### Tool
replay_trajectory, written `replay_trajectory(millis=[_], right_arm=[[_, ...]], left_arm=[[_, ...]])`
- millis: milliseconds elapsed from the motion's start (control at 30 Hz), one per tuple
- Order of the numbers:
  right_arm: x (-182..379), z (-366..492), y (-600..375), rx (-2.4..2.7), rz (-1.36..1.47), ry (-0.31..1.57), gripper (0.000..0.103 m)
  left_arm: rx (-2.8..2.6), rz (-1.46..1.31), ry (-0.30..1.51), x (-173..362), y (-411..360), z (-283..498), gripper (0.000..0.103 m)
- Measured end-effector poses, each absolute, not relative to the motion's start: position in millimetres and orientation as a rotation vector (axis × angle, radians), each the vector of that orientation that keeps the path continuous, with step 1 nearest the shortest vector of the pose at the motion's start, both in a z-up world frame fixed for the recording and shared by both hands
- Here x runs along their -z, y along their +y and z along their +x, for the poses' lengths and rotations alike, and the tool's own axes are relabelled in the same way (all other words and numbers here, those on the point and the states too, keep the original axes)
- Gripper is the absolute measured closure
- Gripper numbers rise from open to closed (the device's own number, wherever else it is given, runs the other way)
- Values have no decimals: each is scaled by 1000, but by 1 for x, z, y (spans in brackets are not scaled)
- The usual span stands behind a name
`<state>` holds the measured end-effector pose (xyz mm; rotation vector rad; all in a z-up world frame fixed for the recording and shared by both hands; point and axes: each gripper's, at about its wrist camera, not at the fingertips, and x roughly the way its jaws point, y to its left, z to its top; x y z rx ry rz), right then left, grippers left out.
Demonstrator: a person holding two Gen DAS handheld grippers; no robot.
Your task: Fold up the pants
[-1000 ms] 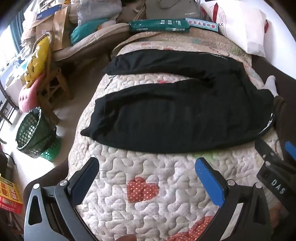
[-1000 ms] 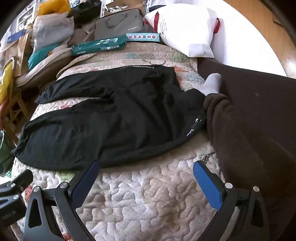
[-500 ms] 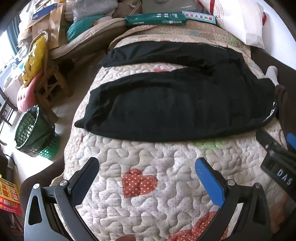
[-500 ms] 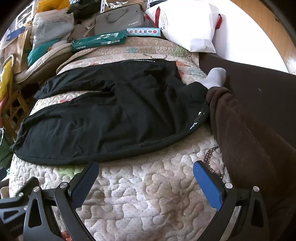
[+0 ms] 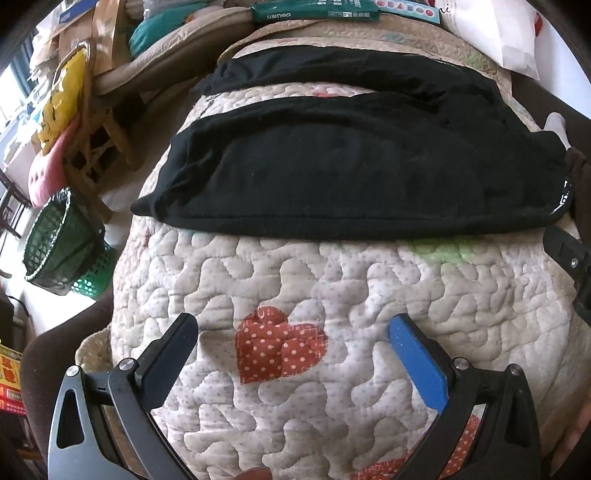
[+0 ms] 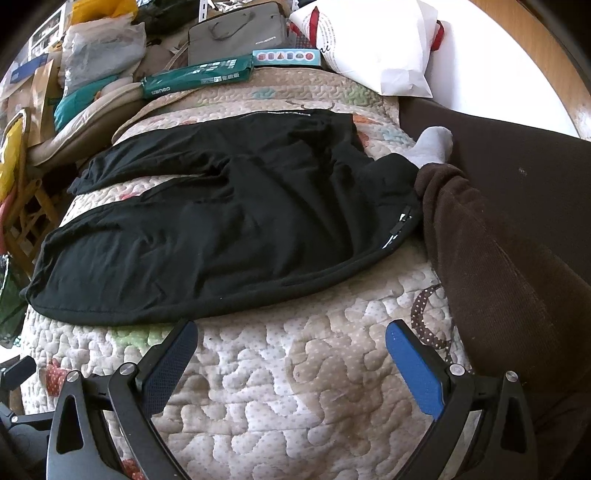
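Black pants lie spread flat across a quilted cover, legs pointing left, waistband at the right. They also show in the right wrist view, waistband with a white mark at the right. My left gripper is open and empty above the quilt, short of the near leg's edge. My right gripper is open and empty, its left finger close to the near hem edge. Part of the right gripper shows at the left view's right edge.
A person's leg in brown trousers with a grey sock lies right of the waistband. A green box, grey bag and white bag sit at the far end. A green basket and wooden chair stand left.
Both grippers have moved back toward the near edge of the quilt, so the pants sit farther up in both views. Both stay open. The pants have not moved.
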<state>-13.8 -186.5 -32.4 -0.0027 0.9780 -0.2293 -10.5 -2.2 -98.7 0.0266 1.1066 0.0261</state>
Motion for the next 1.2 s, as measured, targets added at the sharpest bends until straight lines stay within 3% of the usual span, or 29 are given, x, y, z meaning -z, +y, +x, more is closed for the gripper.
replay_trajectory(millis=[1200], right_arm=[[26,-20,-170,203,-71,944,0]], left_arm=[[29,21,1064,101,5,-19,0]])
